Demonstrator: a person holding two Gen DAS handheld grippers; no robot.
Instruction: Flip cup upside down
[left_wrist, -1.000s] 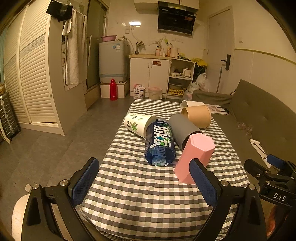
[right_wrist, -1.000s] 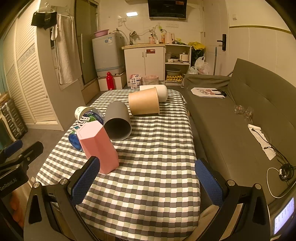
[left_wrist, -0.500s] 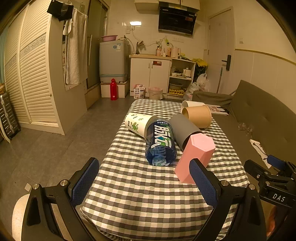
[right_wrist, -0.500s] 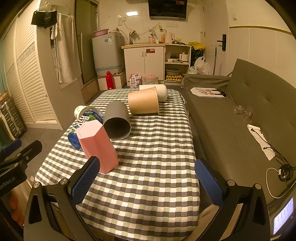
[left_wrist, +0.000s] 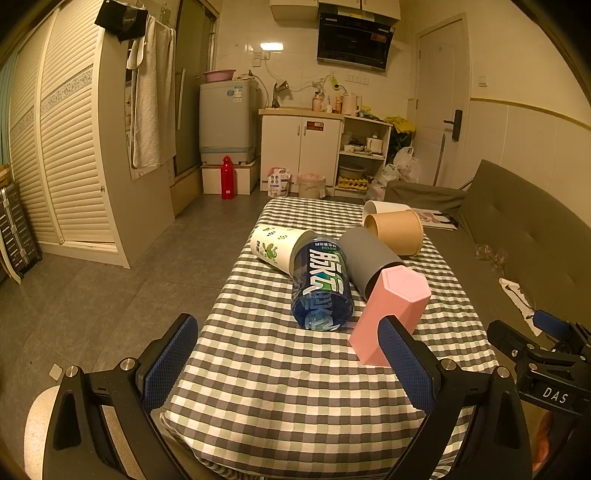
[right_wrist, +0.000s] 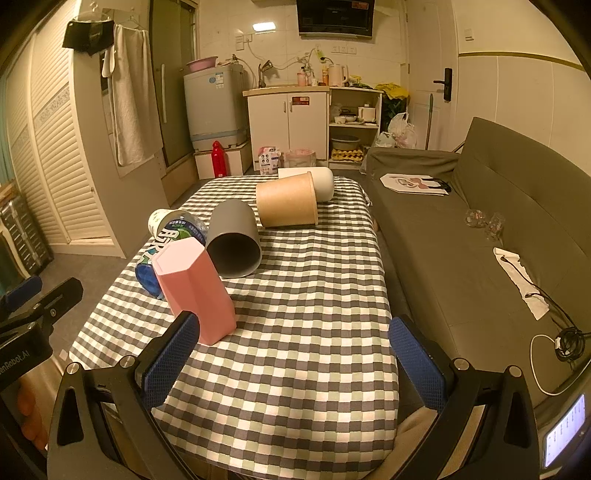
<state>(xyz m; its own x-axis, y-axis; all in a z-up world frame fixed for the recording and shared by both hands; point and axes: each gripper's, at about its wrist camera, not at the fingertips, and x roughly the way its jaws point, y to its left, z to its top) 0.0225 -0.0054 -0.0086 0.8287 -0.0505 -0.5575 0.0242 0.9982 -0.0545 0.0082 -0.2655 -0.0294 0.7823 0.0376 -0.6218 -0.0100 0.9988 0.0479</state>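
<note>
The left gripper (left_wrist: 288, 354) has its two blue fingers (left_wrist: 168, 358) spread wide apart, and nothing is between them. The right gripper (right_wrist: 295, 354) is spread wide too, and it holds nothing. Both hang over the near end of the table (right_wrist: 295, 369), which has a checked cloth on it.

Just past the fingers stands the pink cup (right_wrist: 194, 290). It has six sides and its closed end points up. Behind it, five more cups lie on their sides: a blue cup (left_wrist: 321, 286) with white letters, a white cup (left_wrist: 275, 247) with green leaves, a gray cup (right_wrist: 233, 240), a brown paper cup (right_wrist: 288, 205), and a plain white cup (right_wrist: 321, 182) at the far end. A gray sofa (right_wrist: 480, 229) sits beside the table.
</note>
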